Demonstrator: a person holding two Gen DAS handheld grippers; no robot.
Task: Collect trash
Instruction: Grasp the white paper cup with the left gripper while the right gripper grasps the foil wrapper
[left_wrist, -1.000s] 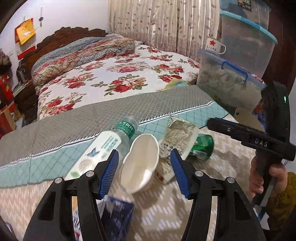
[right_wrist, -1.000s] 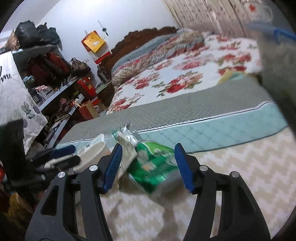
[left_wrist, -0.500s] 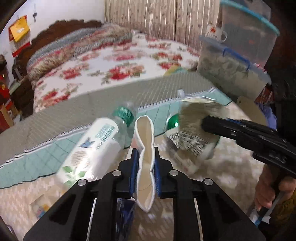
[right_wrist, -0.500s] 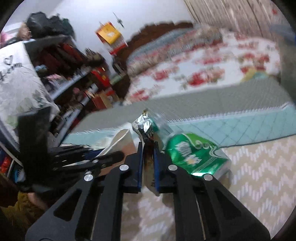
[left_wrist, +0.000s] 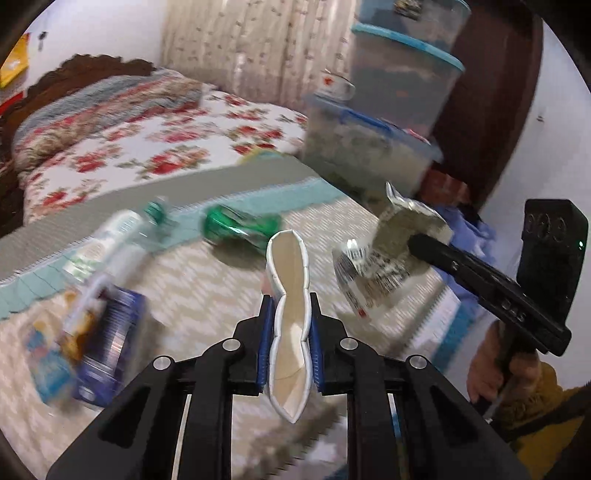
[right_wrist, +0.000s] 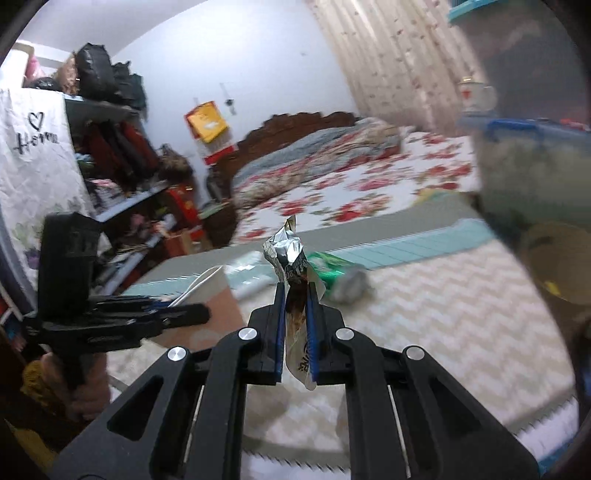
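My left gripper (left_wrist: 289, 321) is shut on a squashed white paper cup (left_wrist: 289, 291) and holds it above the zigzag-patterned mat (left_wrist: 207, 295). My right gripper (right_wrist: 296, 295) is shut on a crumpled foil snack wrapper (right_wrist: 291, 266), lifted off the mat; the wrapper also shows in the left wrist view (left_wrist: 391, 254). On the mat lie a green can (left_wrist: 240, 230), a clear plastic bottle with a green cap (left_wrist: 110, 243), and a dark blue packet (left_wrist: 107, 343) at the left. The left gripper with the cup shows in the right wrist view (right_wrist: 173, 317).
A bed with a floral cover (left_wrist: 147, 140) lies behind the mat. Stacked clear storage boxes with blue lids (left_wrist: 369, 147) stand at the right. Cluttered shelves (right_wrist: 122, 177) are at the left in the right wrist view. A tan round container (right_wrist: 561, 266) sits at the right.
Both grippers closed, the left on the paper cup and the right on the foil wrapper, then lifted them up and away from the pile. The can and bottle stayed on the mat.
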